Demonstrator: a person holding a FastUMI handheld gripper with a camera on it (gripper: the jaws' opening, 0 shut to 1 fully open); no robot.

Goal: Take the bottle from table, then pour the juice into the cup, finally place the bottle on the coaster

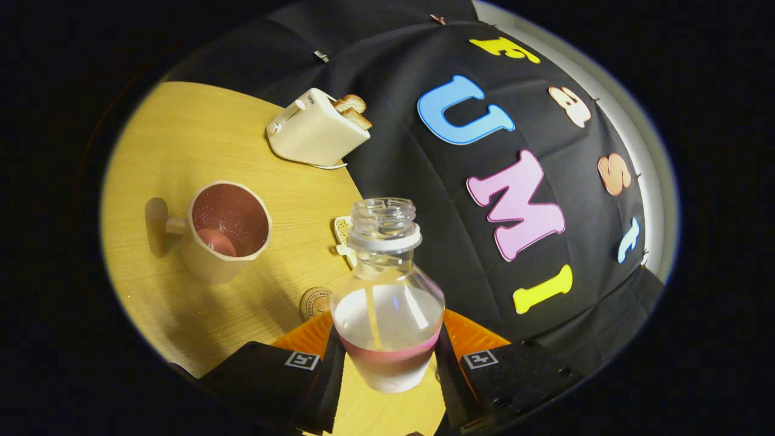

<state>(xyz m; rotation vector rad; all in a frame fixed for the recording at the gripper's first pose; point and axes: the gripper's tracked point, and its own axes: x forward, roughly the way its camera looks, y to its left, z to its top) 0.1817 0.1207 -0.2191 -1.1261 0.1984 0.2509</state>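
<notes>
My gripper (pixel 387 351) is shut on a clear plastic bottle (pixel 387 290), both fingers pressing its lower body. The bottle has no cap, a white neck ring and a little pink juice at its base. It is held above the wooden table (pixel 181 139), and the whole scene looks tilted. A cream cup (pixel 227 230) with a handle stands beyond the left finger, with pink juice in its bottom. A small round cork coaster (pixel 315 301) lies just ahead of the left finger, partly hidden by the bottle. A pale flat shaped piece (pixel 343 236) lies behind the bottle's neck.
A cream toaster (pixel 315 130) with two slices of toast sticking out stands at the far side of the table, against the black cloth wall (pixel 533 290). Bare tabletop spreads around the cup.
</notes>
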